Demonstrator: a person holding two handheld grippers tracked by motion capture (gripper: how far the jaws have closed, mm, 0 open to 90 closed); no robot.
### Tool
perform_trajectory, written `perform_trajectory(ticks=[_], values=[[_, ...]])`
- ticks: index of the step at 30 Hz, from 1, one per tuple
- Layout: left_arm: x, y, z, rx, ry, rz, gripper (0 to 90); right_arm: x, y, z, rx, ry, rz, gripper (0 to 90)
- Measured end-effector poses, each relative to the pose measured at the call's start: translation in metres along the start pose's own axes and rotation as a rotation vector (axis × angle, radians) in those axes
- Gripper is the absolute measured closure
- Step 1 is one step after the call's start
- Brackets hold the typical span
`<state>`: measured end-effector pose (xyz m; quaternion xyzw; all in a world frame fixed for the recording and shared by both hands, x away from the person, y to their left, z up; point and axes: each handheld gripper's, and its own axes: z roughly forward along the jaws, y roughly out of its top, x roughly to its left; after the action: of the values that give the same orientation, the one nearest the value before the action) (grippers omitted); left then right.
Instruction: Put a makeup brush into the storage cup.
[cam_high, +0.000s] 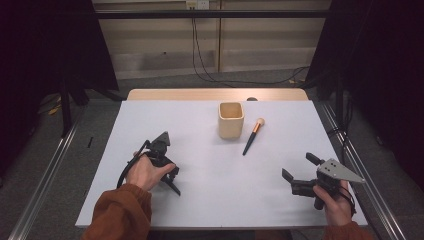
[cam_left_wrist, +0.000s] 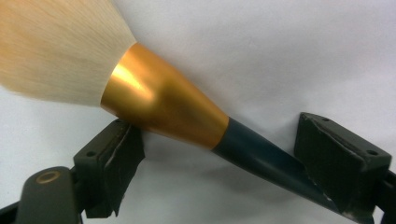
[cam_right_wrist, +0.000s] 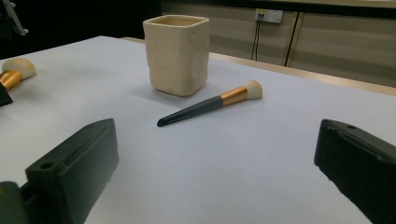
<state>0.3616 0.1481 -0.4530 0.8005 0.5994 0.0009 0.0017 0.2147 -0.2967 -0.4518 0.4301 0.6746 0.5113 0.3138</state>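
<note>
Between the wide left tongs (cam_left_wrist: 219, 154): a makeup brush (cam_left_wrist: 159, 102), slanted; right tongs (cam_right_wrist: 219, 163) wide, empty.

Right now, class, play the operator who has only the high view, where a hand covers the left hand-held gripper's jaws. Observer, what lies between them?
Observer: A second brush with cream bristles, a gold collar and a dark handle. It lies slantwise between the wide-open jaws of the left hand-held gripper.
Operator: Is it lifted?
Observer: It seems not. In the right gripper view its head looks to rest on the table.
Operator: Is the cup's wall smooth?
Observer: No. The right gripper view shows shallow dents in the side of the cup.
</note>
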Motion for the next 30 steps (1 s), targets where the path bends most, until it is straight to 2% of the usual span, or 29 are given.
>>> perform_trajectory(ticks=[2,4,6,7,8,9,10,11,12,18,23,26,30], values=[[-0.001,0.001,0.0,0.009,0.004,-0.013,17.4,0.0,0.0,0.0,0.002,-0.001,-0.003,0.0],[-0.001,0.004,-0.002,0.034,-0.011,-0.006,21.1,0.0,0.0,0.0,0.001,0.0,-0.003,0.0],[-0.001,0.004,-0.003,0.035,-0.008,0.003,26.6,0.0,0.0,0.0,0.002,0.001,-0.007,0.0],[0.0,0.003,-0.004,0.034,-0.008,0.004,26.6,0.0,0.0,0.0,0.002,0.001,-0.007,0.0],[0.001,0.002,-0.006,0.029,-0.013,0.007,40.3,0.0,0.0,0.0,0.004,0.0,-0.005,0.0],[0.002,0.001,-0.007,0.029,-0.011,0.017,44.2,0.0,0.0,0.001,0.003,0.001,-0.006,0.0],[0.004,0.001,-0.008,0.025,-0.012,0.021,44.2,0.0,0.0,0.001,0.003,0.001,-0.006,0.0],[0.006,0.0,-0.009,0.027,-0.014,0.026,51.1,0.0,0.0,0.001,0.003,0.001,-0.007,0.0],[0.007,0.0,-0.009,0.023,-0.015,0.029,53.2,0.0,0.0,0.001,0.002,0.001,-0.007,0.0],[0.011,0.002,-0.009,0.043,-0.015,0.051,60.5,0.0,0.0,0.001,0.003,0.0,-0.004,0.0],[0.014,0.003,-0.01,0.046,-0.018,0.054,73.4,0.0,0.0,0.001,0.002,0.0,-0.004,0.0],[0.016,0.004,-0.01,0.06,-0.032,0.053,73.8,0.0,0.0,0.001,0.003,0.0,-0.004,0.0],[0.014,0.005,-0.009,0.059,-0.02,0.051,73.6,0.0,0.0,0.0,0.004,0.003,-0.009,0.0]])
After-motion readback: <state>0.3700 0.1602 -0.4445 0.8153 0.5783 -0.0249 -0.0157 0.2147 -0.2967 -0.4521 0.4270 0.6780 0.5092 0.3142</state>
